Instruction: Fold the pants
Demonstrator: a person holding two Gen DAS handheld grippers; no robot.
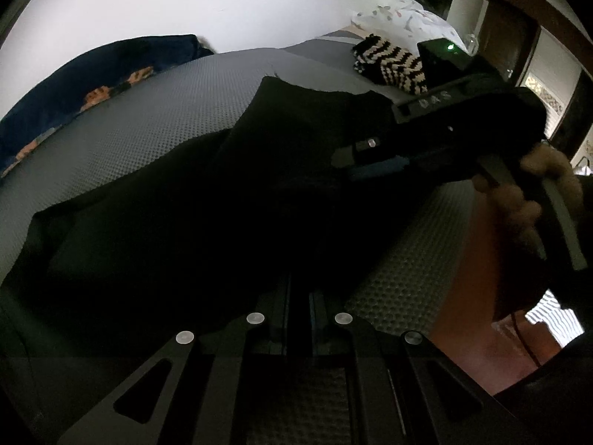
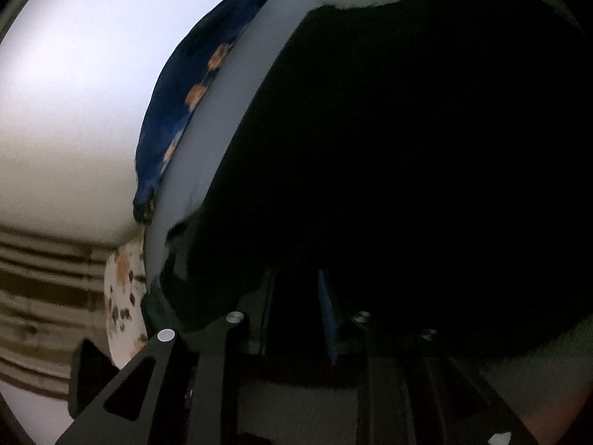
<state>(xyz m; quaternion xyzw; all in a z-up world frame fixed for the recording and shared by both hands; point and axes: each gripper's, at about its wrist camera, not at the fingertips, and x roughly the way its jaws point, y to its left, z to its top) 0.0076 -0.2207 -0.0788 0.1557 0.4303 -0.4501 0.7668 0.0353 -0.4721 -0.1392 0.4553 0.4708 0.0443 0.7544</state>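
**Both tongs at the near hem**

Left gripper (image 1: 298, 296) pinched shut on pants (image 1: 229, 200). Right gripper (image 1: 352, 165) just beside, jaws narrow; grip impossible to tell. Black cloth stretching lengthwise away across grey bed (image 1: 141, 118), toward the wall.

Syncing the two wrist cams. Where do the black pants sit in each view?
Left wrist: black pants fill the centre and lower left, spread on the grey bed.
Right wrist: black pants fill the centre and right.
Shared landmark: the navy blanket with orange print, upper left, left of centre.
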